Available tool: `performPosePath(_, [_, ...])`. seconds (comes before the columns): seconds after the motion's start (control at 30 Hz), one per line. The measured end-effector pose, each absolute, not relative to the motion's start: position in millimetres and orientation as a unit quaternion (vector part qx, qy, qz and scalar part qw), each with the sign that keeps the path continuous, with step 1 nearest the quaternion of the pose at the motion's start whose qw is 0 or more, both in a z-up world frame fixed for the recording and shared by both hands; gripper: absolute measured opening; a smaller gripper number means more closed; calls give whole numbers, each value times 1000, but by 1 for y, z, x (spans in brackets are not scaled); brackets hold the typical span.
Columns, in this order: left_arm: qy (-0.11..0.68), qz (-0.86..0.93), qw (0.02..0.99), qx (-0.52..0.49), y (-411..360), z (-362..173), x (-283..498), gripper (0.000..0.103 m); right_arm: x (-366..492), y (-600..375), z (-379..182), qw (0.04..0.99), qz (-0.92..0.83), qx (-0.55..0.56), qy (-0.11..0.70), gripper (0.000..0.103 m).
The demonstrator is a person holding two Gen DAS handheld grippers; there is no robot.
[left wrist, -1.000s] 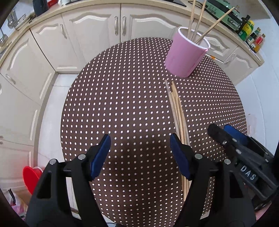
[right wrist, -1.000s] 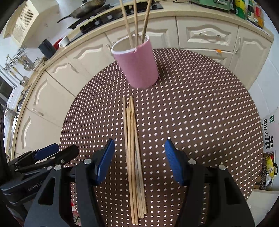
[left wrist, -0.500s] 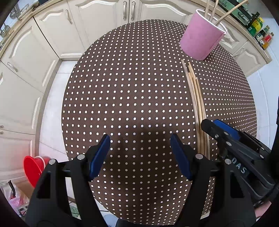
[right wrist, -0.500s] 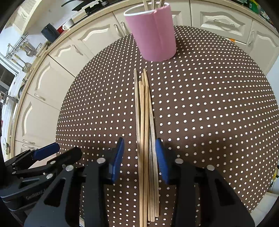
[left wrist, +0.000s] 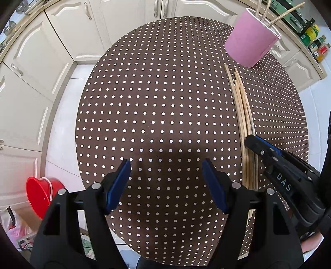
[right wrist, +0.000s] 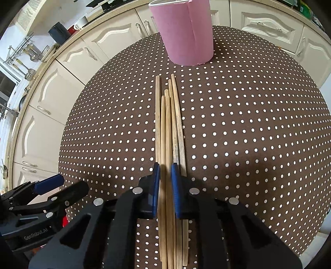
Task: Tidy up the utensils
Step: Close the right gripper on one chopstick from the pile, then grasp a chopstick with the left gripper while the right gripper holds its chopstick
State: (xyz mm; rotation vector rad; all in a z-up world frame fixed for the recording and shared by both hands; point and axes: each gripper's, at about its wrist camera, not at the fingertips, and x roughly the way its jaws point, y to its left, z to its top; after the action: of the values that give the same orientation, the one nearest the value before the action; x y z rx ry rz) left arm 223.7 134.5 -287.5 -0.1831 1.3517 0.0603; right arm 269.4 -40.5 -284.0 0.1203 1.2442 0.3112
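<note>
Red bucket (left wrist: 40,195) beside cream cabinets (left wrist: 26,87)

"DAS" stood in white letters on the right gripper (left wrist: 251,140); its other characters were hidden. "GenRobot.AI" ran along the left gripper (right wrist: 62,183).

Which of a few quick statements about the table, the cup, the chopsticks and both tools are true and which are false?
1. The tall pink cup stands upright on the brown polka-dot round table. True.
2. Wooden chopsticks lie bundled on the table. True.
3. The pink cup is empty. False: wooden sticks stand in it.
4. The right tool is wide open. False: its blue pads have closed on chopsticks from the bundle.
5. The left tool holds a chopstick. False: it is open over bare cloth.
6. A red bucket sits on the floor. True.
</note>
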Motion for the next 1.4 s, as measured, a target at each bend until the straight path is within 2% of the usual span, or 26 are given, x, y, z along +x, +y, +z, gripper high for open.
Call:
performPosePath(0.1, [625, 26, 776, -85, 135, -287, 223, 71, 276, -30, -285, 805, 144, 39, 575, 4])
performPosePath(0.37, [628, 22, 773, -84, 132, -289, 226, 71, 283, -33, -288, 794, 149, 41, 589, 6])
performPosePath(0.5, [630, 21, 771, -86, 131, -291, 227, 71, 288, -27, -293, 790, 151, 39, 593, 11])
performPosePath(0.6, [631, 20, 771, -87, 130, -291, 229, 71, 291, -22, -295, 793, 144, 29, 591, 10])
performPosePath(1.1, [631, 15, 770, -92, 126, -292, 233, 71, 300, -60, -301, 775, 139, 110, 607, 10])
performPosePath(1.4, [633, 13, 768, -95, 125, -294, 233, 71, 283, -63, -285, 782, 143, 125, 594, 4])
